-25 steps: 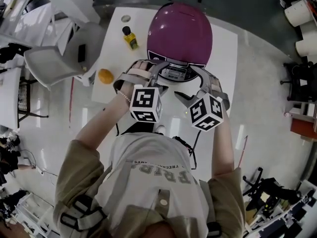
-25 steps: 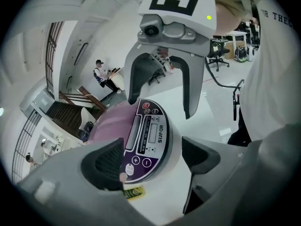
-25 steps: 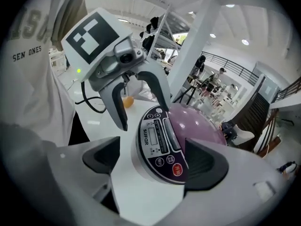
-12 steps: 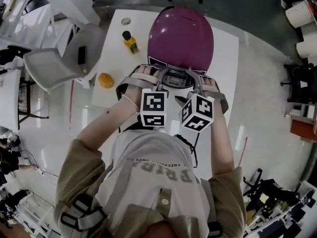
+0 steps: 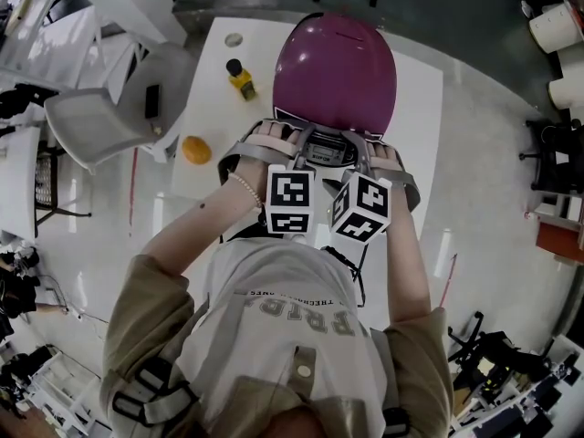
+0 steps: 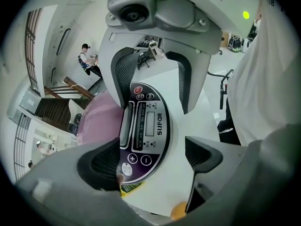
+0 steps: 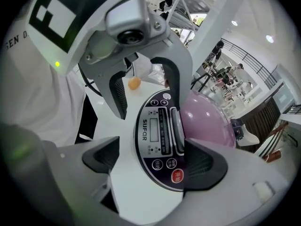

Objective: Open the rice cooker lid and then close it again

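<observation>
Rice cooker point(image 5: 336, 67) is aligned 12-to-6, control panel point(image 5: 321, 146) turned to 6 o'clock and straddled by left hand-held gripper point(image 6: 150, 154), jaws just widened, and right hand-held gripper point(image 7: 153, 161), both parted.

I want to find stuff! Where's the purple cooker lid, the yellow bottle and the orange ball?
Purple domed rice cooker lid point(image 5: 336, 67): head view, top of the dome.
Small yellow bottle with black cap point(image 5: 243, 80): head view, yellow body.
Small round orange object point(image 5: 195, 150): head view, its middle.

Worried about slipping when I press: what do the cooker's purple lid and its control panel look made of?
Lid: seemingly glossy moulded plastic, a smooth dome with soft highlights, so likely slippery. Control panel: apparently dark glossy plastic film with printed buttons and a silver-look rim.
</observation>
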Action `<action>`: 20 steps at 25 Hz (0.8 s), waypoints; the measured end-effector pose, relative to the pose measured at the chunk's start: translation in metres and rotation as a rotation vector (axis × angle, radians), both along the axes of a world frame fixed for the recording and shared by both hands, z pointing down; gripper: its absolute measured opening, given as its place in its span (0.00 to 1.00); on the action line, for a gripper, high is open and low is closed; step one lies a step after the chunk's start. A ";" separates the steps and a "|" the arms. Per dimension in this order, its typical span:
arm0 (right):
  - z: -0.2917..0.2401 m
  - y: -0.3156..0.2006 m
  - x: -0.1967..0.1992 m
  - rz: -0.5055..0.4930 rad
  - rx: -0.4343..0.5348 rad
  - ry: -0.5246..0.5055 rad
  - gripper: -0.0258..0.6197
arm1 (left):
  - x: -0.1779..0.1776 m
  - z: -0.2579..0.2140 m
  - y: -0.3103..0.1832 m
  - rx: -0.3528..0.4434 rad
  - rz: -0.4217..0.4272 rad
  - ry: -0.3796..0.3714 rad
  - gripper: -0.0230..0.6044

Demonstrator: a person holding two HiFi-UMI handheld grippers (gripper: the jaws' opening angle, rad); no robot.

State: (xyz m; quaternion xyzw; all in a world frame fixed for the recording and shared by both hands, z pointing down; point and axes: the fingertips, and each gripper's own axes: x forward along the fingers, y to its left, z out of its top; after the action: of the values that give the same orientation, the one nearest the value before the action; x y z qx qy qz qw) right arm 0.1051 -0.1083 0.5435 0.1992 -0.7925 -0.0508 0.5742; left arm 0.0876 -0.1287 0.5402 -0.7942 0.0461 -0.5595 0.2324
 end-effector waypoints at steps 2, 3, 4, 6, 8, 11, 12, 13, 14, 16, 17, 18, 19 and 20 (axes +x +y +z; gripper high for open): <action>0.001 -0.001 0.000 0.001 -0.002 -0.001 0.70 | 0.000 0.003 0.000 -0.002 0.003 -0.007 0.75; 0.001 -0.001 0.000 0.002 -0.003 -0.002 0.70 | -0.001 0.004 -0.001 0.000 0.004 -0.009 0.75; 0.002 -0.002 0.000 0.001 -0.004 -0.001 0.70 | -0.001 0.005 -0.002 0.003 0.004 -0.009 0.75; 0.002 -0.002 0.000 -0.001 -0.003 0.005 0.70 | -0.001 0.005 -0.003 0.005 0.003 -0.007 0.75; 0.003 -0.002 -0.001 -0.004 0.000 0.016 0.70 | -0.002 0.006 -0.003 0.010 0.007 -0.015 0.75; 0.004 -0.002 0.000 -0.010 0.002 0.040 0.70 | -0.002 0.006 -0.003 0.023 0.015 -0.025 0.75; 0.004 -0.002 0.000 -0.010 0.001 0.044 0.70 | -0.002 0.006 -0.003 0.023 0.014 -0.025 0.75; 0.004 -0.002 0.001 -0.010 -0.001 0.044 0.70 | -0.002 0.006 -0.003 0.024 0.013 -0.028 0.75; 0.004 -0.001 0.001 -0.009 -0.003 0.042 0.70 | -0.002 0.006 -0.003 0.025 0.013 -0.031 0.75; 0.003 -0.001 0.001 -0.003 -0.004 0.035 0.70 | -0.002 0.006 -0.002 0.034 0.016 -0.043 0.75; 0.003 -0.002 0.001 -0.001 0.000 0.036 0.70 | -0.002 0.006 -0.003 0.041 0.018 -0.051 0.75; 0.003 -0.002 0.001 -0.001 0.009 0.042 0.69 | -0.002 0.007 -0.003 0.050 0.021 -0.061 0.75; 0.004 -0.002 0.001 -0.003 0.021 0.056 0.69 | -0.003 0.008 -0.003 0.059 0.025 -0.073 0.75; 0.005 -0.002 0.002 -0.008 0.033 0.073 0.69 | -0.003 0.008 -0.003 0.068 0.029 -0.085 0.75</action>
State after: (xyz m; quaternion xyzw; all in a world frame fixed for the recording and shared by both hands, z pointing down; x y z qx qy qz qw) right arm 0.1066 -0.1105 0.5482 0.2034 -0.7708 -0.0734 0.5992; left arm 0.0842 -0.1316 0.5481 -0.7621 0.0437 -0.5874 0.2689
